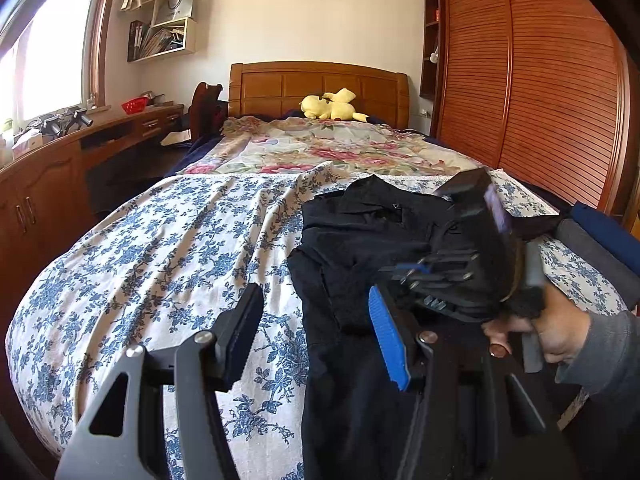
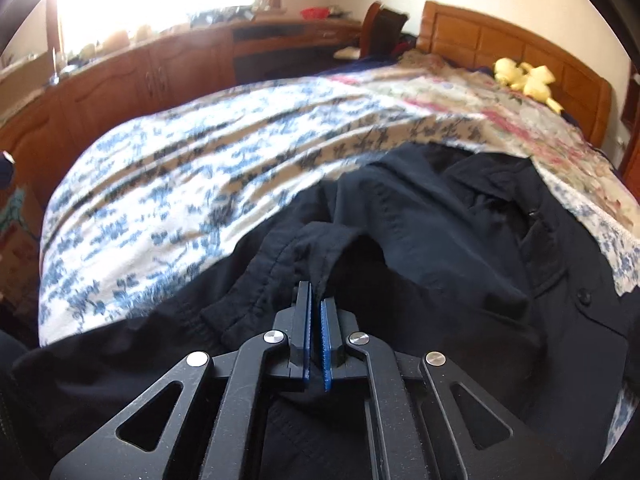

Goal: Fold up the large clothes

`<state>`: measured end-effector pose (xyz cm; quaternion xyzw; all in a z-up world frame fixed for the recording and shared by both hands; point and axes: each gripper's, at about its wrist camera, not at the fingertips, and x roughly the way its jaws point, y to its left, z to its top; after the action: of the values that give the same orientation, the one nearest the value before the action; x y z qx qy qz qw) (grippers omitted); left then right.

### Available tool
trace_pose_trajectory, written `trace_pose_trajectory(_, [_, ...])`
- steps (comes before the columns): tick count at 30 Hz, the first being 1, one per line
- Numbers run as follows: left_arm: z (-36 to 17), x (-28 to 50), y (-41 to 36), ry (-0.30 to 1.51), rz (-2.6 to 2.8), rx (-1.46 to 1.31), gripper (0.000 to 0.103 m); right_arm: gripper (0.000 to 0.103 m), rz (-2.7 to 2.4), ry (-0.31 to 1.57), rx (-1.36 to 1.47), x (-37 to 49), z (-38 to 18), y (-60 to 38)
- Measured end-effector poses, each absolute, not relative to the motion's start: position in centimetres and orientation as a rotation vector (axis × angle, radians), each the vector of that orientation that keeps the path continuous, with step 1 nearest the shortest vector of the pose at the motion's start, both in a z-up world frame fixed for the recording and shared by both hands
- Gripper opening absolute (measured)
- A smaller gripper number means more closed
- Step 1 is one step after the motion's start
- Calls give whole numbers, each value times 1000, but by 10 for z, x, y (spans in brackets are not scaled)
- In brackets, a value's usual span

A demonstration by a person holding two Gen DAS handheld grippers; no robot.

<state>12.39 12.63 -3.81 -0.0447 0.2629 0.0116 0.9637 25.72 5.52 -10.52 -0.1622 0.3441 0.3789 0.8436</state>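
- My right gripper (image 2: 315, 320) has its jaws closed almost together on a fold of the black jacket (image 2: 440, 248); the cloth edge rises from between the blue pads (image 2: 325, 344).
- My left gripper (image 1: 312, 340) stands wide open and holds nothing; its left finger is over the bedspread, its right finger (image 1: 388, 344) over the garment.
- To do this step well, I judge the right grip should lift the pinched edge slowly and carry it across the body, while the left gripper pins or takes the opposite edge so the fabric does not drag.
- I would keep the fold line straight and avoid pulling the blue floral bedspread (image 1: 160, 248) with it.
- The jacket lies crumpled on the near right part of the bed; dark, matte, limp, with a collar and a snap button (image 2: 585, 295) showing.
- My right hand (image 1: 552, 332) is seen in the left view, holding the gripper handle.
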Motion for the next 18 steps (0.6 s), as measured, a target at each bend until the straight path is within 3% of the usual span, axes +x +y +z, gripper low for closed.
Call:
trace_pose_trajectory(9, [-37,123,116,531,8,-82,54,1,801,574,-259,232,-45,3])
trace_pose_trajectory(18, [-37,126,103,532,-18,-68,54,1,734,538,-212,207,-29,-69])
